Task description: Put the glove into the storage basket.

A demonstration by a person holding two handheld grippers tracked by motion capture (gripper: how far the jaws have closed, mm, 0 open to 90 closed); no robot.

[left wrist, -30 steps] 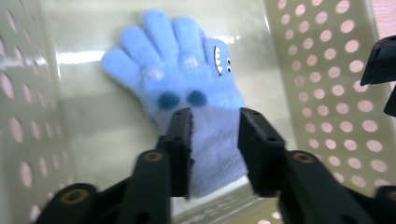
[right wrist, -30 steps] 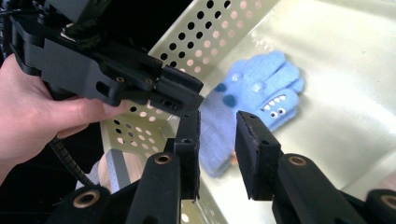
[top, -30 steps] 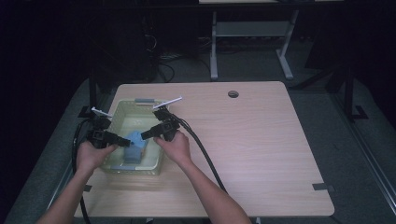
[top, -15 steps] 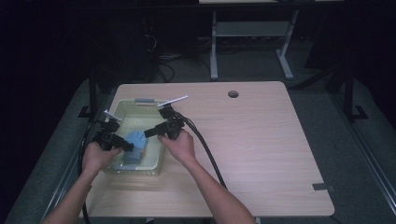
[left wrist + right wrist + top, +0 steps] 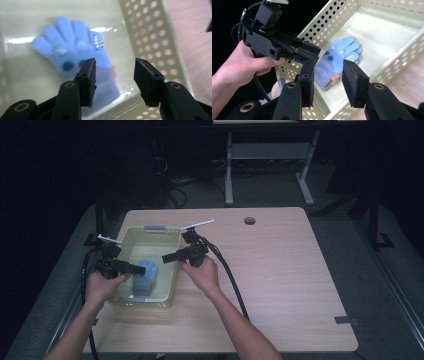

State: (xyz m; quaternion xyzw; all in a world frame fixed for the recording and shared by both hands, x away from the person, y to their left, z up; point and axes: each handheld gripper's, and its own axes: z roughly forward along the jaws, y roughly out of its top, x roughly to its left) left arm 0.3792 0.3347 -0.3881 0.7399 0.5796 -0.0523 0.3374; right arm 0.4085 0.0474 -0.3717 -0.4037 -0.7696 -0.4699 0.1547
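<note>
- the glove [image 5: 145,276], blue with a greyer cuff, lies flat on the floor of the bin [image 5: 172,279], toward the 6 o'clock half in the high view, cuff nearest the person.
- in the left gripper view the glove's fingers point to 12 o'clock; its cuff runs down toward the bin's near wall.
- left gripper [image 5: 131,267] reaches in over the bin's 9 o'clock rim, its tips above the glove; its jaws have just been opening and now stand apart, released, with nothing pressed between them.
- seen along those jaws, the glove lies below and behind the gap, free of both pads [image 5: 90,81].
- right gripper [image 5: 167,258] comes in over the 3 o'clock rim, tips above the bin's middle; its jaws have just been opening too, and stand parted, gripping nothing.
- in the right gripper view [image 5: 328,83] the glove sits beyond the gap, well apart from the pads, with the left gripper [image 5: 312,56] at 10 o'clock above it.
- the bin's perforated walls hem the glove closely at 6 and 9 o'clock; bare floor stays open toward 12 o'clock.
- the bin sits near the table's [image 5: 280,285] 9 o'clock edge; from 1 to 5 o'clock the tabletop is wide open wood, apart from a small hole [image 5: 249,220] near the far edge.
</note>
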